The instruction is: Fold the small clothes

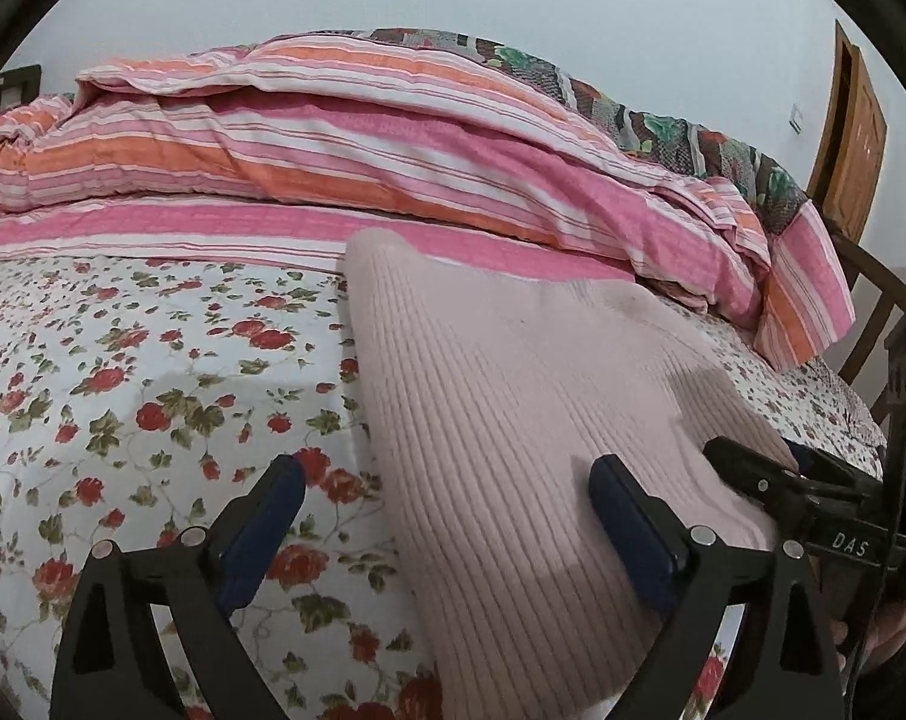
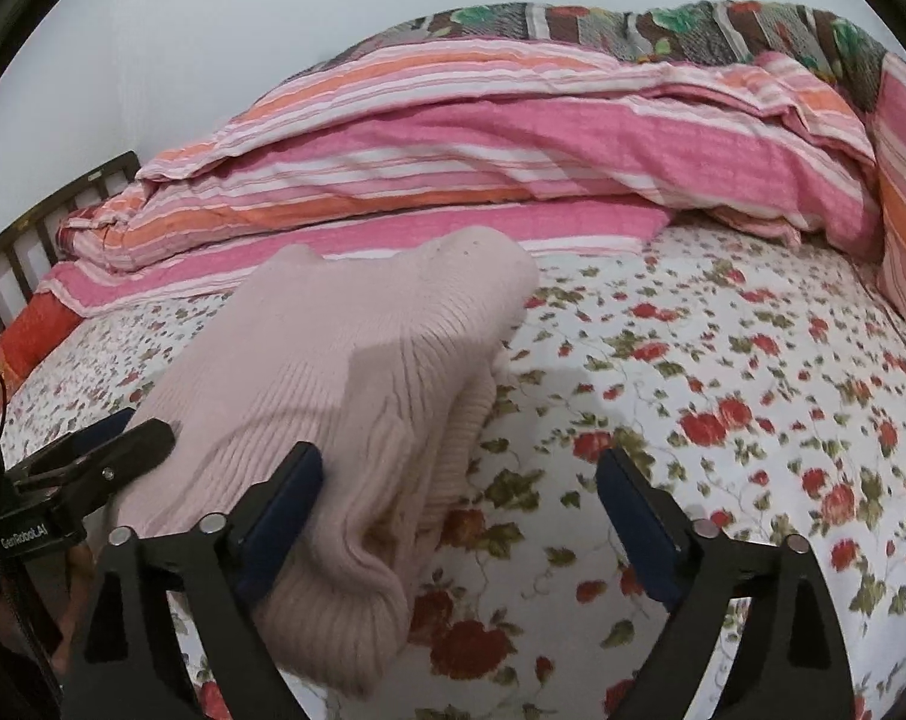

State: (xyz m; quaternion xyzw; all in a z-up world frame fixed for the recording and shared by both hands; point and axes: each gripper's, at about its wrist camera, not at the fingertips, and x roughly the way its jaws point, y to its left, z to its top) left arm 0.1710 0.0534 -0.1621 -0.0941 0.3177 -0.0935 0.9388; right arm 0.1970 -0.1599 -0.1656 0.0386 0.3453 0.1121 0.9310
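A pale pink ribbed knit garment (image 1: 513, 396) lies folded in a thick pile on the floral bedsheet (image 1: 123, 372). My left gripper (image 1: 447, 516) is open; its right finger rests on the garment and its left finger is over the sheet. In the right wrist view the same garment (image 2: 345, 384) lies at the left, with its ribbed hem toward me. My right gripper (image 2: 459, 516) is open; its left finger touches the garment's edge and its right finger is over the sheet (image 2: 723, 396). Each view shows the other gripper at the garment's far side.
A pink and orange striped quilt (image 1: 333, 138) is bunched along the far side of the bed, also in the right wrist view (image 2: 483, 138). A wooden door (image 1: 849, 132) stands at the right. Dark bed rails (image 2: 39, 228) show at the left.
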